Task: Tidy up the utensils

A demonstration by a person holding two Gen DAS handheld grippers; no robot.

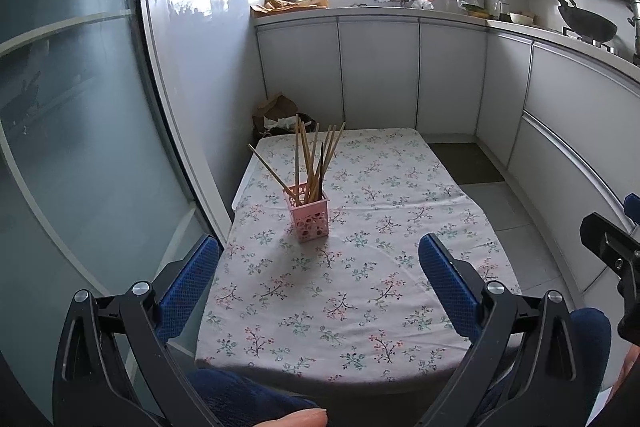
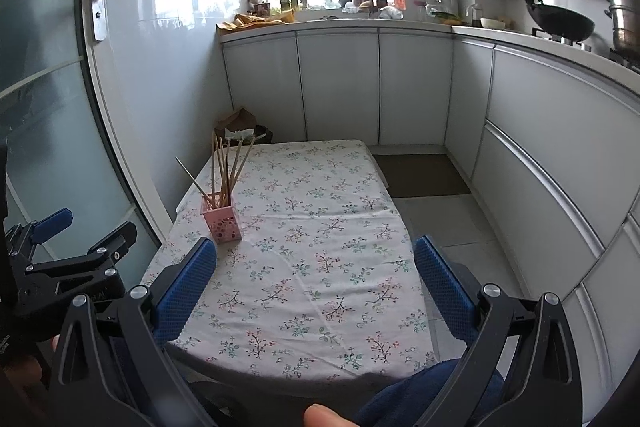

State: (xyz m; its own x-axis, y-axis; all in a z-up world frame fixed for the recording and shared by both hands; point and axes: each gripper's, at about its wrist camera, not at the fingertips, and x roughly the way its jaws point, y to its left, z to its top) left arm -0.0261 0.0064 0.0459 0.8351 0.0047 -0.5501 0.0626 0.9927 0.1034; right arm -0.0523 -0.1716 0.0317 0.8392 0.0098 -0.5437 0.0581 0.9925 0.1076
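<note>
A pink perforated holder (image 1: 308, 217) (image 2: 222, 219) stands on the floral tablecloth (image 1: 380, 227) (image 2: 320, 227), left of the table's middle. Several wooden chopsticks (image 1: 316, 159) (image 2: 228, 167) stick up out of it, fanned apart. My left gripper (image 1: 320, 259) hangs above the table's near end, open and empty, with its blue pads wide apart. My right gripper (image 2: 314, 263) is likewise open and empty over the near end, to the right of the holder. Each view catches part of the other gripper at its side edge.
A frosted glass door (image 1: 80, 107) with a handle (image 2: 96, 7) runs along the left. White cabinets (image 1: 380, 75) wrap the back and right, with a cluttered counter and a wok (image 2: 560, 21) on the stove. A paper bag (image 1: 276, 111) sits on the floor behind the table. The person's blue-clad knees (image 2: 420, 387) are below.
</note>
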